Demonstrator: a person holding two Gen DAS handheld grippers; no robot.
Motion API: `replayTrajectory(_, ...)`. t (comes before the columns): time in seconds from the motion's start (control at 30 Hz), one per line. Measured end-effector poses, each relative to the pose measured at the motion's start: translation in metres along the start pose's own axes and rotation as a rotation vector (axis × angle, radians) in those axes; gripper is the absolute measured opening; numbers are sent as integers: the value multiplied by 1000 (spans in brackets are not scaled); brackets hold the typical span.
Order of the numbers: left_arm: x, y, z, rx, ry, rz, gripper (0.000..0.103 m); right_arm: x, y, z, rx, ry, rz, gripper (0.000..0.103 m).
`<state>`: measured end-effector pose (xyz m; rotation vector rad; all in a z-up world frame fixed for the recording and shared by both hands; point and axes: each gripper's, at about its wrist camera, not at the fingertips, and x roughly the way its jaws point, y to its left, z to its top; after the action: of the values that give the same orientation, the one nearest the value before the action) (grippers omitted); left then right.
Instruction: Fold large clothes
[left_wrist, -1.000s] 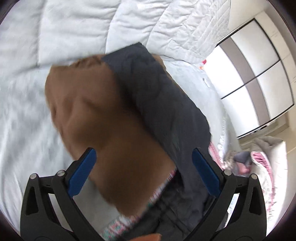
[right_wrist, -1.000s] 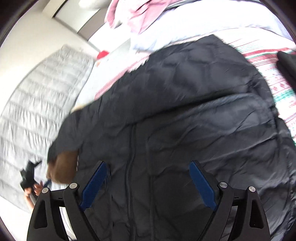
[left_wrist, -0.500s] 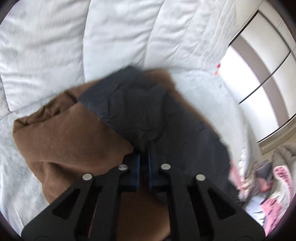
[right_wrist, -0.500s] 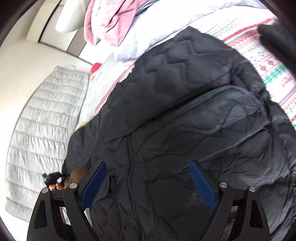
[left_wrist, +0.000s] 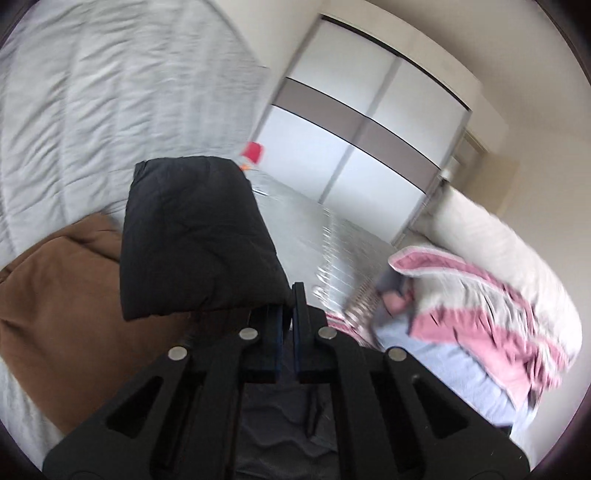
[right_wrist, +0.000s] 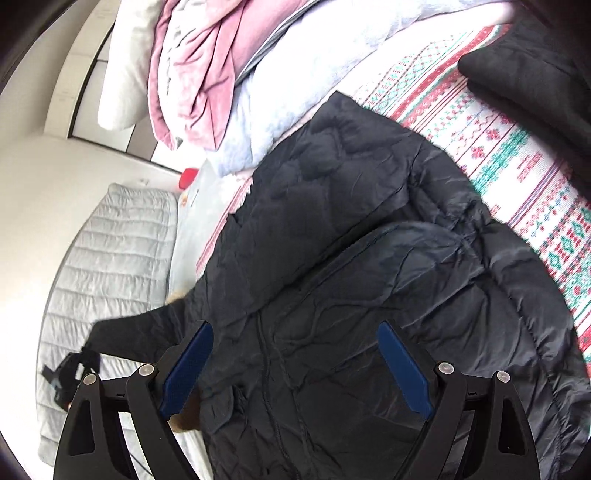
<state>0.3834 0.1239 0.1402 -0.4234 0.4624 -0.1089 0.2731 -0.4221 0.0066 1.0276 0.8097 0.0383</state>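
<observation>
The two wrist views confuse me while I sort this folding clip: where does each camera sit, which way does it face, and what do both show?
Left wrist: rides the left gripper, looking along shut fingers pinching the black jacket's sleeve, toward the wardrobe; only the gripper frame shows.
Right wrist: rides the right gripper, tilted down over the black jacket on the patterned blanket; its jaws stand open and empty. The left gripper shows small at lower left.
Shared: the jacket, the pink bedding, the red cap.

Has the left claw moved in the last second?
Yes. The left claw, shut on the black jacket's sleeve, has swung up and right: the wardrobe now fills the view, where the grey quilt did before.
</observation>
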Motion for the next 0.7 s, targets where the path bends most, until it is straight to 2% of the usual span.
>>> replayTrajectory(0.17, 34, -50, -45, 135, 63, -29, 5, -13, -9, 8, 23, -51, -26, 92)
replayTrajectory(0.33, 82, -89, -120, 238, 227, -64, 5, -20, -18, 17, 51, -68, -20, 92)
replayTrajectory(0.5, 113, -101, -186, 275, 375, -62, 5, -21, -24, 21, 60, -61, -29, 92)
replayTrajectory(0.63, 123, -101, -214, 289, 445, -54, 8, -19, -21, 22, 44, -45, -23, 92)
replayTrajectory(0.7, 122, -102, -220, 291, 453, -65, 17, -20, -20, 22, 38, -41, -18, 92)
